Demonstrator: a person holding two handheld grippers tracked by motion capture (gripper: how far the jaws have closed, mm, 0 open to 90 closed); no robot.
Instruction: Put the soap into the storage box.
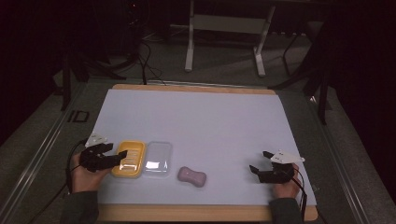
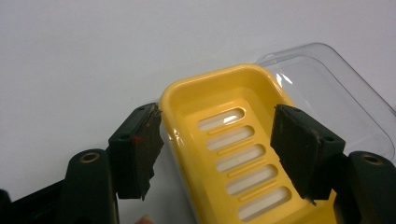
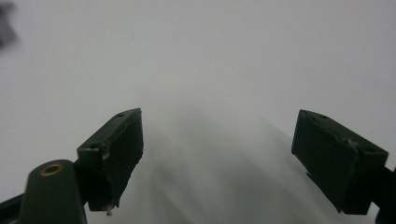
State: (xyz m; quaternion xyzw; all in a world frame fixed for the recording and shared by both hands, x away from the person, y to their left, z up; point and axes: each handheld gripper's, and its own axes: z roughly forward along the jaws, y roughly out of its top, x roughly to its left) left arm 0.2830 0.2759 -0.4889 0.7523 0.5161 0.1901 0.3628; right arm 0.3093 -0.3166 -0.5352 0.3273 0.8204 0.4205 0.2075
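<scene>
Around yellow tray (image 2: 233,140) — left tongs (image 2: 217,149) (spread), lid (image 2: 327,88) beside

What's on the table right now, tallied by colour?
Yellow: 1, soap dish
Clear: 1, lid
Pink: 1, soap
Total: 3

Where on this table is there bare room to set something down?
The white table is bare beyond the items, and between the pink soap and right gripper. Crowded near-left: yellow soap dish, clear lid, left gripper straddling the dish.
</scene>
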